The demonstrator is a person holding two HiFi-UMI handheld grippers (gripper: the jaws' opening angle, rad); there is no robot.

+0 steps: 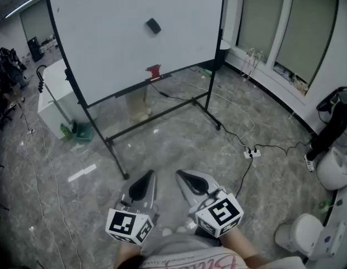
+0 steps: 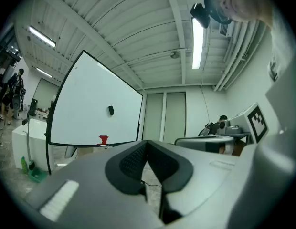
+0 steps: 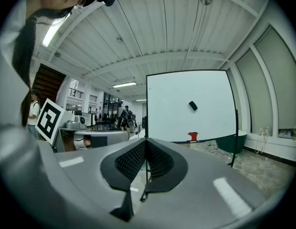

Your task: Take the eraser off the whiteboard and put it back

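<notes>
A small black eraser (image 1: 153,25) sticks to the face of the white whiteboard (image 1: 106,43), near its middle; it shows too in the left gripper view (image 2: 111,110) and the right gripper view (image 3: 193,106). A red object (image 1: 154,71) sits on the board's bottom rail. Both grippers are held close to the person's body, far back from the board. My left gripper (image 1: 144,179) is shut with nothing between its pads. My right gripper (image 1: 186,178) is shut and empty as well.
The whiteboard stands on a black wheeled frame (image 1: 162,116) on a grey marble floor. A power strip with cables (image 1: 252,153) lies to the right. A white cabinet (image 1: 53,102) and a green item (image 1: 75,130) stand at the left. White bins (image 1: 302,234) are at lower right.
</notes>
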